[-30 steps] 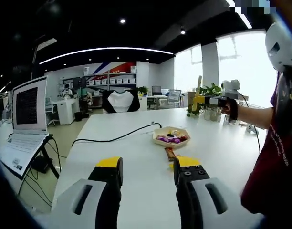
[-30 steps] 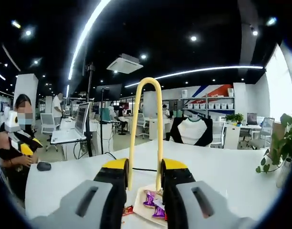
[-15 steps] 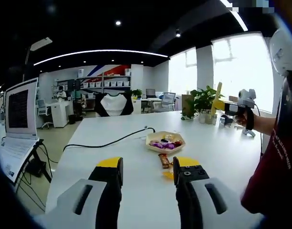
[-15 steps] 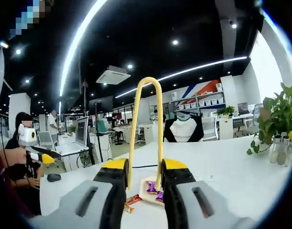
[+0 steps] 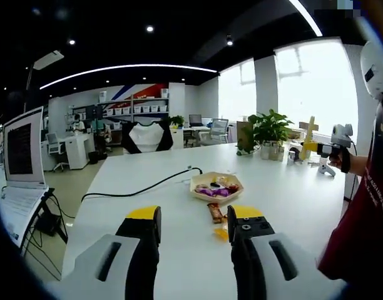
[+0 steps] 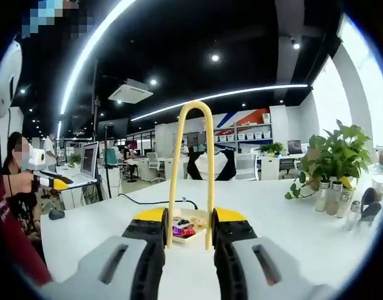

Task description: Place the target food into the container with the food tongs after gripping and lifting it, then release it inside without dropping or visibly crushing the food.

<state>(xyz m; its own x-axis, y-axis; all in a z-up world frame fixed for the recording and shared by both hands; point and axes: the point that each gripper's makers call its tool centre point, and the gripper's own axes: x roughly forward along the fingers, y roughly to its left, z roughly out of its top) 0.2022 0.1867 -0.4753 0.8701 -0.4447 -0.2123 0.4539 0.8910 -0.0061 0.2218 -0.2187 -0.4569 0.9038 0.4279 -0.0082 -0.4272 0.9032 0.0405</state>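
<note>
Up front in the left gripper view, the left hand-held gripper hangs over the long white counter with its yellow-tipped black jaws parted and nothing between them. Just beyond the right jaw lie a small orange-wrapped sweet and a brown-wrapped snack bar, both flat on the counter. Just past the bar stands the shallow beige hexagonal dish, heaped with purple-wrapped sweets. A black cable runs across the counter toward the dish's left side. Far to the right, the right hand-held gripper is raised, yellow tongs sticking up from it.

Next, in the right gripper view, the right hand-held gripper has its jaws clamped on the two legs of the yellow looped food tongs, which rise upright. Between those legs the dish shows, well beyond the jaws.
</note>
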